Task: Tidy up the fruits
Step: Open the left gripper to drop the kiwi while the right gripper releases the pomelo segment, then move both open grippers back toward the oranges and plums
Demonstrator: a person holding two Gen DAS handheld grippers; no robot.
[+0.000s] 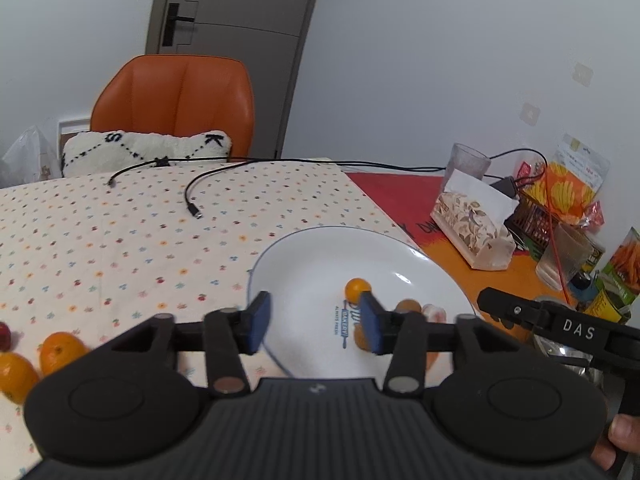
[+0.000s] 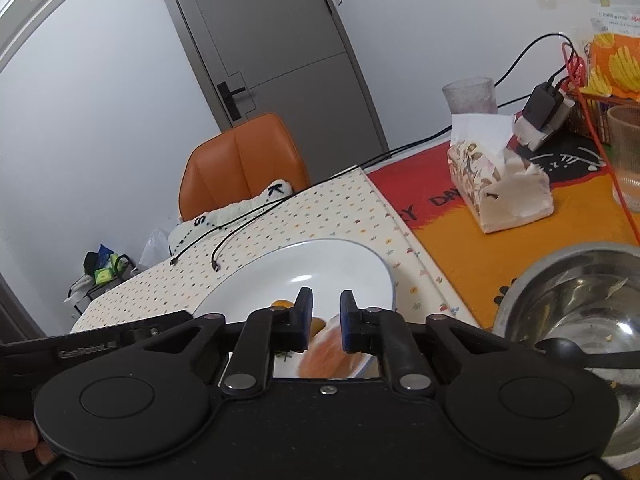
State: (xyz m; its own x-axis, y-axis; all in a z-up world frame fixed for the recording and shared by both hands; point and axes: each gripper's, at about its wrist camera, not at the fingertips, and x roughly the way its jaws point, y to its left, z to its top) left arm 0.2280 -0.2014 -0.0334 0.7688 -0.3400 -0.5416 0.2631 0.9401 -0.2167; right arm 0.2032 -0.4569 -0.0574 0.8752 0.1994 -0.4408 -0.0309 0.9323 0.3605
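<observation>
progress: part done, 3 small fruits on plate beyond left gripper fingers, spread, empty | left: 2 oranges on table, outside its left finger | right gripper fingers nearly shut, empty; blurred fruit below | right view only: bowl

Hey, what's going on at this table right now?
A person is sorting fruit with two hand-held grippers over a white plate. The left hand-held gripper is open above the plate with nothing between its pads; a small orange fruit already lies on the plate. The right hand-held gripper has its jaws narrowed, with a blurred orange piece at its tips. More oranges wait on the dotted cloth.
</observation>
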